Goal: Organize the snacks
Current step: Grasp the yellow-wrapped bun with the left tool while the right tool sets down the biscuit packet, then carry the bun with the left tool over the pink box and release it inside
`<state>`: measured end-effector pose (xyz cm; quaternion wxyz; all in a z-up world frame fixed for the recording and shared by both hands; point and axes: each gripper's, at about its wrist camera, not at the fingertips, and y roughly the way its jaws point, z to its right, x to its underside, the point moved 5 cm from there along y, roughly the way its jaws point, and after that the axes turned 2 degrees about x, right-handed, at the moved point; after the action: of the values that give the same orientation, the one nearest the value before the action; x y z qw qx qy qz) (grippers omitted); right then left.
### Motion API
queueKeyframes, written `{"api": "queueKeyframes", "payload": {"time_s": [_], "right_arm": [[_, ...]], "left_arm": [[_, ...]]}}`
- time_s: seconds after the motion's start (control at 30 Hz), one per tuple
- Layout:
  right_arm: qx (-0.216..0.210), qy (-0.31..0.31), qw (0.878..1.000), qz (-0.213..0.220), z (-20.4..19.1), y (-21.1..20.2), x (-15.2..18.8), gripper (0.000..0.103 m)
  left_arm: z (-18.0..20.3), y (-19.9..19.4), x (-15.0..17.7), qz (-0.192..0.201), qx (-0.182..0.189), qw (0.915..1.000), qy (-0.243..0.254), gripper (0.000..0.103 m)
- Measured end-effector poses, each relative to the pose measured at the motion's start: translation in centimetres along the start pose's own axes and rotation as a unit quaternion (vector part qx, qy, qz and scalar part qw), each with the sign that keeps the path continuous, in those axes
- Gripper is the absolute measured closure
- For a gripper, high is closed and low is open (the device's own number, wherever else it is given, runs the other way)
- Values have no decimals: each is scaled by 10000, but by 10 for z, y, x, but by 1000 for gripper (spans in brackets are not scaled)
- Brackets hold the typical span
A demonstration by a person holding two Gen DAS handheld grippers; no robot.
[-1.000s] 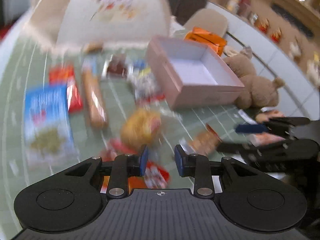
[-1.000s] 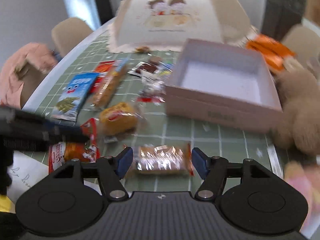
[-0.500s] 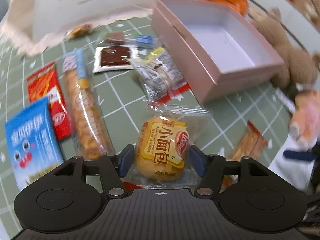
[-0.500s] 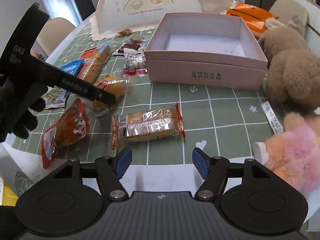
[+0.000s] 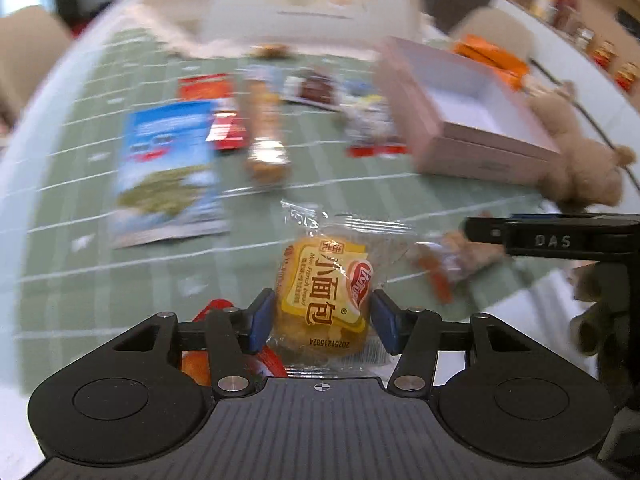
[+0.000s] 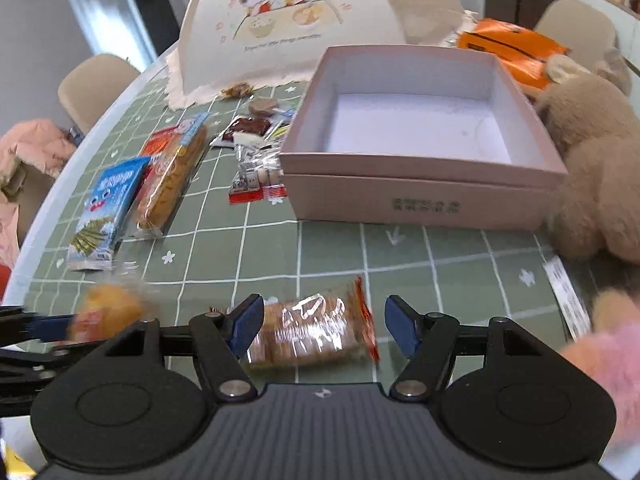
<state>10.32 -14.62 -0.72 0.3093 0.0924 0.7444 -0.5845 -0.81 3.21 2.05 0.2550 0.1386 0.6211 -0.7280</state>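
Your left tongs [image 5: 323,320] have their blue pads pressed against both sides of the bun [image 5: 326,300], so they are closed on it across its width; the clear wrapper sticks out ahead of the pads because you grip the bread itself, not the loose film. Just under and left of these tongs a red packet [image 5: 264,354] peeks out.

Your right tongs [image 6: 324,326] stand wide apart and hold nothing. The wafer pack [image 6: 312,330] lies between the pads without touching either, lengthwise across the gap, so you would have to close a long way to catch it.

Ahead of the right tongs sits the pink box [image 6: 416,196], open and empty, likely the place for the snacks. Ahead and left lie the clear sweets pack [image 6: 256,172], the long biscuit pack [image 6: 176,180] and the blue pouch [image 6: 108,208], all flat on the green cloth [image 6: 328,252].
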Motion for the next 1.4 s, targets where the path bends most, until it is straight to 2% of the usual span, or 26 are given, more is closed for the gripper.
{"api": "queueKeyframes", "payload": {"time_s": [0.1, 0.23, 0.37, 0.47, 0.57, 0.63, 0.73, 0.8, 0.93, 1.0, 1.1, 1.17, 1.4], "right_arm": [[-17, -162, 9998, -146, -8, 14, -3, 34], [-82, -330, 9993, -164, -21, 21, -7, 32], [-151, -504, 9985, -163, -29, 21, -6, 32], [-165, -629, 9978, -131, -28, 18, -2, 28], [-173, -701, 9973, -153, -21, 14, 4, 26], [-193, -789, 9966, -159, -16, 9, 9, 25], [-120, -856, 9962, -121, -6, 4, 16, 20], [-118, -730, 9972, -118, 1, 2, 20, 19], [-198, -463, 9985, -218, 11, 3, 26, 18], [-108, -519, 9983, -260, 10, 5, 29, 17], [130, -839, 9962, -216, 5, 6, 35, 17], [215, -1003, 9945, -194, 1, 6, 38, 17], [200, -977, 9947, -231, 1, 3, 40, 17]], "left_arm": [[-28, -16, 7, 130, -432, 9983, -378, 46], [-60, -34, 9, 240, -962, 9936, -545, 46], [-84, -45, 10, 290, -1210, 9893, -767, 46], [-86, -48, 11, 241, -1189, 9891, -831, 46], [-70, -47, 12, 124, -748, 9922, -986, 46], [-54, -45, 15, 3, -639, 9949, -778, 47], [-50, -43, 25, -108, -819, 9948, -594, 54], [-61, -42, 29, -134, -968, 9928, -691, 65], [-79, -44, 22, -117, -1299, 9894, -638, 72], [-81, -47, 15, -35, -1259, 9900, -630, 83], [-71, -47, 9, 66, -900, 9933, -726, 82], [-64, -42, 9, 38, -817, 9942, -695, 82], [-51, -26, 30, -277, -645, 9951, -694, 80]]}}
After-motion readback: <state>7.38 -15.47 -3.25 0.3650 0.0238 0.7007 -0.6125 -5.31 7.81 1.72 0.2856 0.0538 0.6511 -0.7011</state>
